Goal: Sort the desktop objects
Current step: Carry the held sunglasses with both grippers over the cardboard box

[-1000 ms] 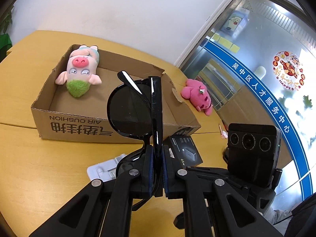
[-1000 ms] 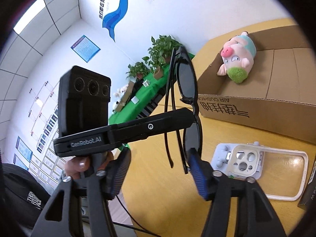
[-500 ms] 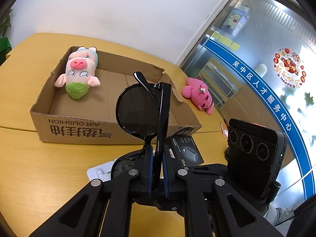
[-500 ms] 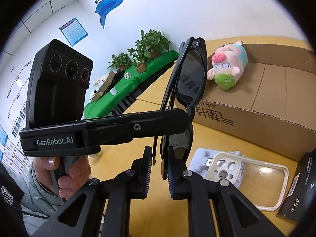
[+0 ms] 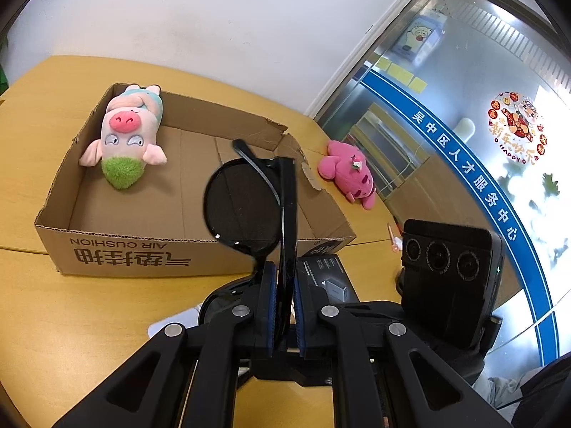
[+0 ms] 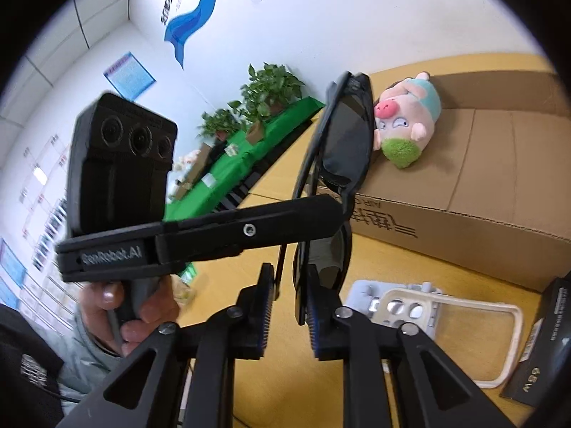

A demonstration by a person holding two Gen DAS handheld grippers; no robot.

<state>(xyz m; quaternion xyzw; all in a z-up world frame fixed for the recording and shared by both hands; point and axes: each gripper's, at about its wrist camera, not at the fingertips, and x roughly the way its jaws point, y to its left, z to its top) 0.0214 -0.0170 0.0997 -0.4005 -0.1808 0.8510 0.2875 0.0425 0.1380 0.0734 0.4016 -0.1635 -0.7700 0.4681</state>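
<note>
The left claw [image 5: 284, 312] pinches the black sunglasses [image 5: 249, 207] upright above the worktop [image 5: 89, 321], in front of the cardboard box [image 5: 142, 253]. The right claw [image 6: 287, 308] is opening around the glasses' lower part; the pig toy [image 5: 125, 135] lies at 10 o'clock

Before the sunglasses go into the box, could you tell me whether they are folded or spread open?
Folded: in the left wrist view the sunglasses show both temple arms lying flat against the frame, edge-on between the left gripper's fingers.

"AIR CUSHION" on the cardboard box [image 5: 142, 249]; "GenRobot.AI" on the left gripper [image 6: 335, 214]; "65W" on the black box [image 6: 535, 363].
</note>
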